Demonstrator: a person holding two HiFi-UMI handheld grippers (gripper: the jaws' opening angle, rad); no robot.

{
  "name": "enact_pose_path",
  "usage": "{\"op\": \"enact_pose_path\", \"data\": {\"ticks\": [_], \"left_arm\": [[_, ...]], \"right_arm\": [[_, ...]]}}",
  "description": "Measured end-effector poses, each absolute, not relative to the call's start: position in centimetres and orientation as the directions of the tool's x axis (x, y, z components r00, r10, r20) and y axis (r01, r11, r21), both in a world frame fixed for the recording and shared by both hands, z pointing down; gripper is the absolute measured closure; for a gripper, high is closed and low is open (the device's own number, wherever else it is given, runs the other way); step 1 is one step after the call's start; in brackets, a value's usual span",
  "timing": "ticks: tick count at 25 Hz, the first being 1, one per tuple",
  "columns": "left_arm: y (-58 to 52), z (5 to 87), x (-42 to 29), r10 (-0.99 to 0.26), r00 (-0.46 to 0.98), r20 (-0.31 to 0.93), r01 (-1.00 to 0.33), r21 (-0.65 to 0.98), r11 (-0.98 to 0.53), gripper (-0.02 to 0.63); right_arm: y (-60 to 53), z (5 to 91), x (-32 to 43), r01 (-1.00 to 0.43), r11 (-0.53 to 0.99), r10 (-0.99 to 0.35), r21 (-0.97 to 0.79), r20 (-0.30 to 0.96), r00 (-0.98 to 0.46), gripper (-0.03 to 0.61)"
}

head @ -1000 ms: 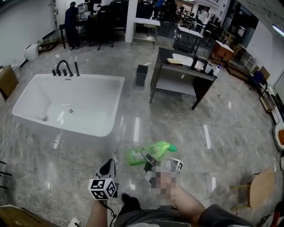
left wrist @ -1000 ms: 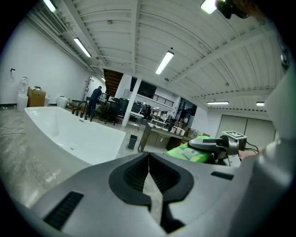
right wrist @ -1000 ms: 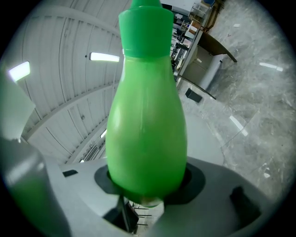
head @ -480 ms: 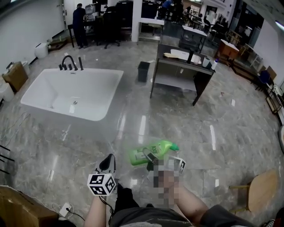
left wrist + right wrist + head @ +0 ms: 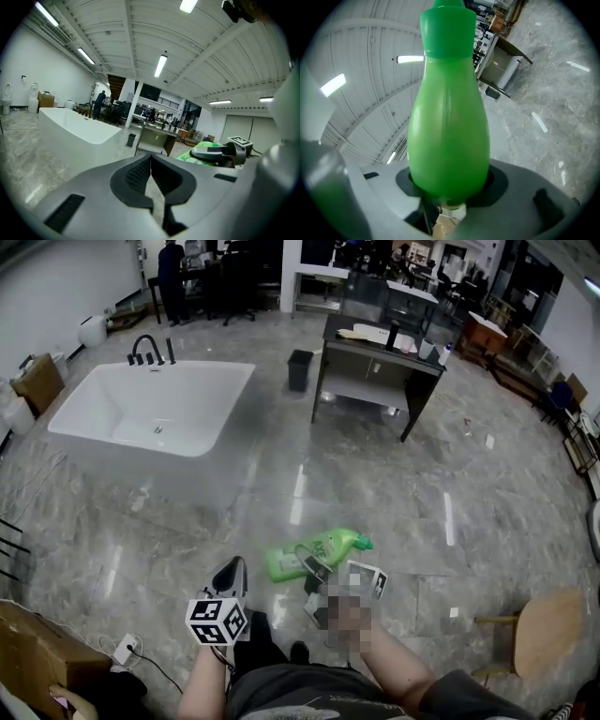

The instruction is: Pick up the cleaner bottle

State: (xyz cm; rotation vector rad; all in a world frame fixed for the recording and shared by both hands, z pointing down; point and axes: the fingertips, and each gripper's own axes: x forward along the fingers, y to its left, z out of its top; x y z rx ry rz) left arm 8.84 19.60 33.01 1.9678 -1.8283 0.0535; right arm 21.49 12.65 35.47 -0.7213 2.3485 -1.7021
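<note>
On the glossy marble floor (image 5: 450, 484), head view: white bathtub (image 5: 150, 409) upper left, dark desk (image 5: 375, 362) and bin (image 5: 299, 369) beyond, wooden chair (image 5: 536, 638) right. The right gripper (image 5: 315, 564) holds the green cleaner bottle (image 5: 323, 547) sideways, with the left gripper (image 5: 231, 570) beside it. Tub and desk are farther off than a second ago, and a cardboard box (image 5: 37, 667) is newly in frame.
Left gripper view: jaws together, nothing between them.
Right gripper view: jaws clamped on the bottle's body, cap pointing away.
</note>
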Motion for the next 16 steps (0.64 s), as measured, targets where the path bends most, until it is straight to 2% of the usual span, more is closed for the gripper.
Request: {"op": "enact_pose_path", "data": {"ticks": [6, 16], "left_arm": [[23.1, 33.4, 11.1, -0.937, 0.117, 0.33, -0.952, 0.307, -0.01, 0.598], [24.5, 33.6, 10.8, -0.935, 0.118, 0.335, -0.955, 0.297, -0.014, 0.598]], "right_arm": [[15.8, 35.9, 23.0, -0.287, 0.256, -0.434, -0.923, 0.155, -0.887, 0.379], [17.2, 36.2, 21.8, -0.291, 0.264, -0.41, -0.92, 0.166, -0.897, 0.379]]}}
